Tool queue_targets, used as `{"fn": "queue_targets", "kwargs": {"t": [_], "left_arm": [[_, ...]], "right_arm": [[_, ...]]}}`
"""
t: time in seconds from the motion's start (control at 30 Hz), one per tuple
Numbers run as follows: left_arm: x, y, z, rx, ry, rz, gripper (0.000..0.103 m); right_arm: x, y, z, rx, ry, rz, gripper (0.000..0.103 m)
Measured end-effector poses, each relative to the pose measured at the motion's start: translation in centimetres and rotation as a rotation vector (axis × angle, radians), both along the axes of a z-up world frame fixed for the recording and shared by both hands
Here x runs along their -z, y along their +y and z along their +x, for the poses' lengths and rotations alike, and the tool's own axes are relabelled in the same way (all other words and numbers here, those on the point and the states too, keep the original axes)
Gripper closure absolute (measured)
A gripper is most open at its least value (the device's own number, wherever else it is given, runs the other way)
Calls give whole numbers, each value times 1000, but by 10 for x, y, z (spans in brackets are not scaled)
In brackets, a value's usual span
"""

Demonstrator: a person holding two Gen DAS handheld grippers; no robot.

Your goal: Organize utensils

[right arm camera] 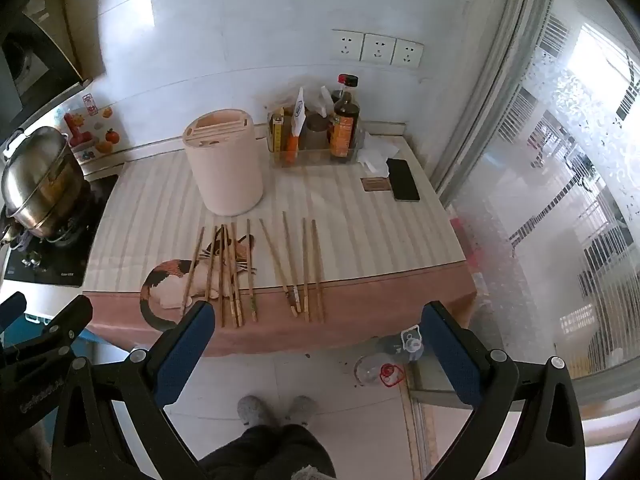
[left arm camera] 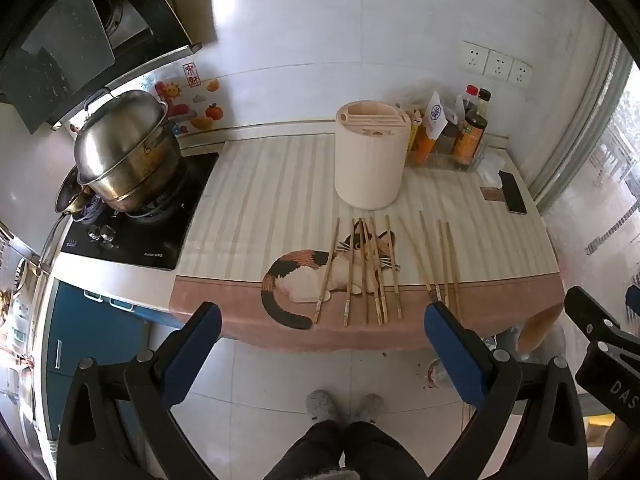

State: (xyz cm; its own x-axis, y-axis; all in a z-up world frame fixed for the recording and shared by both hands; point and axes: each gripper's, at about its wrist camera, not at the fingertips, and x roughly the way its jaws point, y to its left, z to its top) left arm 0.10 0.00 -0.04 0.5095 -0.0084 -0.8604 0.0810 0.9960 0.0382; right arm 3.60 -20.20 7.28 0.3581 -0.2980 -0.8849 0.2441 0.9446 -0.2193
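Note:
Several wooden chopsticks [left arm camera: 370,272] [right arm camera: 230,272] lie in a loose row on the counter's striped cat mat [left arm camera: 280,208] [right arm camera: 160,216], their ends toward the front edge. Behind them stands a cream utensil holder [left arm camera: 371,160] [right arm camera: 225,162] with slots in its top. My left gripper [left arm camera: 322,328] hovers open in front of the counter edge, apart from the chopsticks, with nothing between its blue pads. My right gripper [right arm camera: 316,326] is likewise open and holds nothing, just in front of the right-hand chopsticks [right arm camera: 304,270]. Part of the right gripper [left arm camera: 600,340] shows at the left wrist view's right edge.
A steel pot [left arm camera: 124,152] [right arm camera: 38,178] sits on the black stove [left arm camera: 136,232] at left. Sauce bottles [left arm camera: 468,136] [right arm camera: 344,124] in a clear tray and a black phone [left arm camera: 512,192] [right arm camera: 403,180] occupy the back right. A person's slippered feet [left arm camera: 344,404] stand below. Plastic bottles [right arm camera: 384,364] lie on the floor.

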Motion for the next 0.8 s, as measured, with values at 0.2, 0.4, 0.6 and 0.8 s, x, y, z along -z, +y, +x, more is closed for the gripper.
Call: {"fn": "queue_targets", "kwargs": {"t": [0.2, 0.4, 0.6, 0.8], "left_arm": [[0, -4, -6, 9, 3, -3, 0], [0, -6, -9, 7, 2, -3, 0], [1, -8, -12, 8, 3, -7, 0], [0, -13, -11, 5, 7, -9, 0]], "right_arm": [[0, 1, 1, -11, 3, 17, 0], [-3, 0, 3, -3, 0, 14, 0], [-2, 1, 0, -6, -7, 6, 0], [-2, 1, 0, -5, -8, 6, 0]]}}
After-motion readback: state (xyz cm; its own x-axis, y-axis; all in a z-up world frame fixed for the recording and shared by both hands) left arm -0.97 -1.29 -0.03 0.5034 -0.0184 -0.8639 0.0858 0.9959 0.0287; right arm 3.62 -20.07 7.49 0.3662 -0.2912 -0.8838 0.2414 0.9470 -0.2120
